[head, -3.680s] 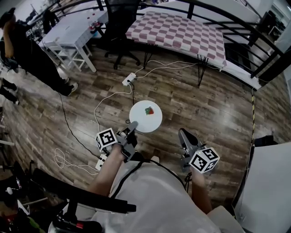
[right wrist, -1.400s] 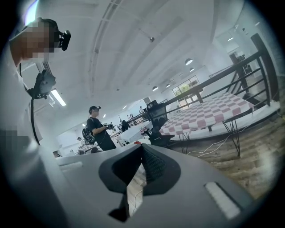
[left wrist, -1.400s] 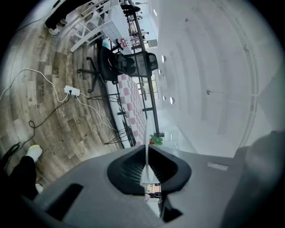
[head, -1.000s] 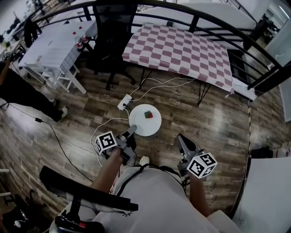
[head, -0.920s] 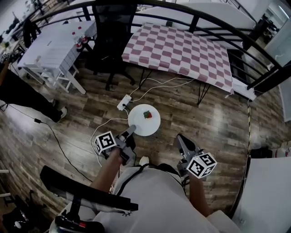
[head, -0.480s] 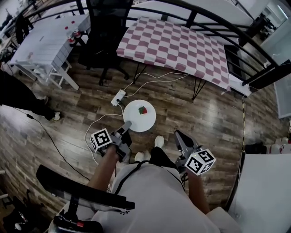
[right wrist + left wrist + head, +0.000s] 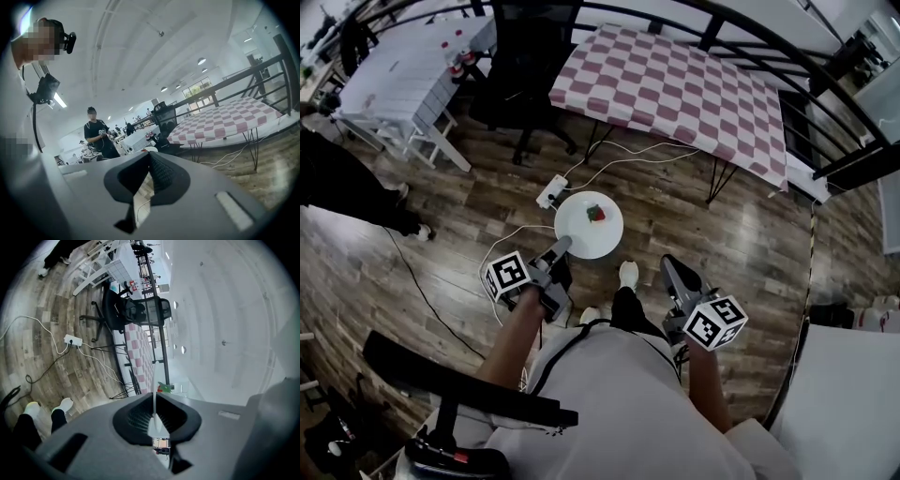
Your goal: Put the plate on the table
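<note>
1. One white plate [image 7: 589, 230] was pinched at its near rim by your left tool [image 7: 563, 244]. The left gripper view showed that thin rim edge-on between the two pads, which were pressed onto it.
2. A small red and green thing [image 7: 597, 214] lay on the plate, toward its far side; what it was could not be made out.
3. You held the plate in the air over the wooden floor [image 7: 487, 234]. It was short of the desk with the red-and-white checked cloth [image 7: 670, 80] and did not touch it.
4. Your right tool [image 7: 668, 264] carried nothing. In the right gripper view its pads met at the tips with nothing between them. It was to the right of the plate and apart from it.
5. A white power strip [image 7: 550, 191] with its cables lay on the floor, just beyond the plate's left edge in the head view.
6. A black office chair [image 7: 525, 56] stood left of the checked desk, and a white desk [image 7: 408, 61] stood further left.
7. A person in black [image 7: 337, 178] stood at the left edge of the head view.
8. Your light shoe [image 7: 627, 274] showed on the floor between the two tools.
</note>
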### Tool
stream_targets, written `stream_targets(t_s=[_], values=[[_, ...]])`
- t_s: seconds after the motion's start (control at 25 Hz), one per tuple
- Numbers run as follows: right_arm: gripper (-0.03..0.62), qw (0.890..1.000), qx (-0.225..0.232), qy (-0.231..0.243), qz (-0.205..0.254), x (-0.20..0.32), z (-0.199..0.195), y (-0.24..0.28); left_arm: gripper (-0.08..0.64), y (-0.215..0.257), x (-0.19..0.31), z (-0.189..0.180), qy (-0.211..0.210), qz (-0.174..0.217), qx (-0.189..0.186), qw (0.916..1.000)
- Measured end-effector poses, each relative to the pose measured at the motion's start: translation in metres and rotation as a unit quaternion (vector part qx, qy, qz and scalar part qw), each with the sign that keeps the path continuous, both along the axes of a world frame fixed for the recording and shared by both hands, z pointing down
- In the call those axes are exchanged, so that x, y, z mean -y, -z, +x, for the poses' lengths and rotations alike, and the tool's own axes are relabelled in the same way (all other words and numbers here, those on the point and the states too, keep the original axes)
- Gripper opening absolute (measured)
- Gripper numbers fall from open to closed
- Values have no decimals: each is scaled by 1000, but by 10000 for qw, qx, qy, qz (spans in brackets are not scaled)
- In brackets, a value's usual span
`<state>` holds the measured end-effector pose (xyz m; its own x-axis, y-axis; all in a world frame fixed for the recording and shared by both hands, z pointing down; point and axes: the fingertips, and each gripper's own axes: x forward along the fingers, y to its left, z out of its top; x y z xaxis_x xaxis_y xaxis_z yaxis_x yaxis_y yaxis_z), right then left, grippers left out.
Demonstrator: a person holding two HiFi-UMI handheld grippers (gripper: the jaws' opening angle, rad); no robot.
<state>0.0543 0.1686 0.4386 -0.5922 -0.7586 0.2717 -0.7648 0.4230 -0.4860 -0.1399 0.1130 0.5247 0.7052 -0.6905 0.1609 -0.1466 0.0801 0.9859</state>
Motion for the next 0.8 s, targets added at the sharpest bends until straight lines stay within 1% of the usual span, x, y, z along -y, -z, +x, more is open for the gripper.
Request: stream_targets(t_s=[0.08,0.2,0.4,0.8], values=[[8,10000,89,31,-7,11,4,-2,23,-2,8,3,40,-48,52,10000],[8,9998,180,78,-16,31,9,-4,23,-2,25,6,132,2,46,9999],[8,9996,125,254,-31,70,19,-1,23,-2,54,14,270,-106,112,9995],[8,9971,118,747,-90,145,44,2,23,7,113,43,633,-73,97,9979]])
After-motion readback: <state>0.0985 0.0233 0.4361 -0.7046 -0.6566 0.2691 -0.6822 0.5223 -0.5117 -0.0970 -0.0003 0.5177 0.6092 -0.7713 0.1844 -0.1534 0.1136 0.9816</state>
